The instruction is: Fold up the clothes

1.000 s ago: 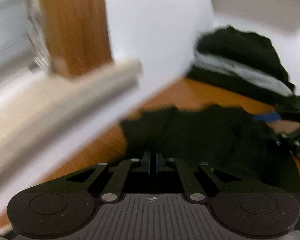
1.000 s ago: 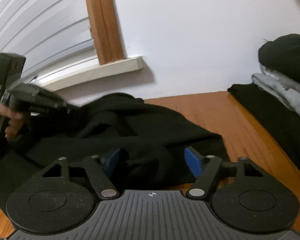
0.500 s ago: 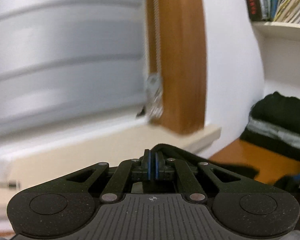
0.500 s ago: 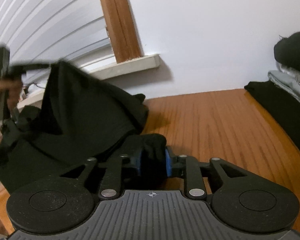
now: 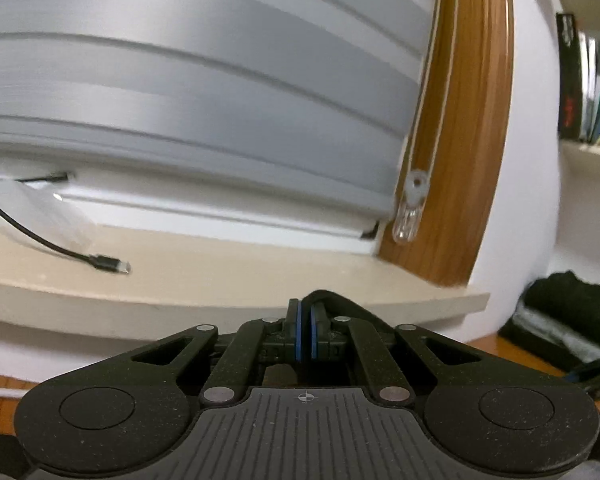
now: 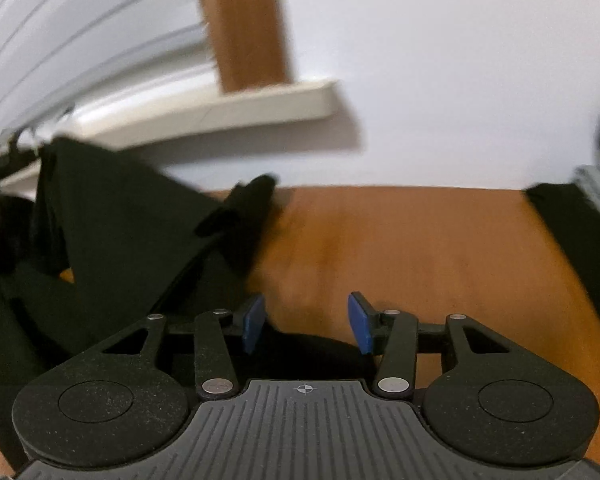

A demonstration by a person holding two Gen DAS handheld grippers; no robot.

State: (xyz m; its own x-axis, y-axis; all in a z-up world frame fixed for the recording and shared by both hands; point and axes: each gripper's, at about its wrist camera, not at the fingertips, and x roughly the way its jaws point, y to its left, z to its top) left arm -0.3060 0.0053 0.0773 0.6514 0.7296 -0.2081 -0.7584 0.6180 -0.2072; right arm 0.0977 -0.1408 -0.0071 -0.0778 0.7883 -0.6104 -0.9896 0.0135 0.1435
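Your left gripper [image 5: 305,320] is pinched tight on an edge of the black cloth [image 6: 132,216]. Only your right camera shows the cloth hanging from it down to the wooden table [image 6: 440,248]. Your right gripper [image 6: 306,322] has just been opening and now holds nothing. Only your left camera shows a cable [image 5: 60,248] on the sill [image 5: 220,280].

A smooth orange-brown wooden tabletop [image 6: 440,248] meets a white wall. A crumpled black cloth garment [image 6: 112,240] lies over its left part, one corner lifted clear. At the right edge sits a stack of folded black and grey clothes [image 5: 560,320], well apart from it.
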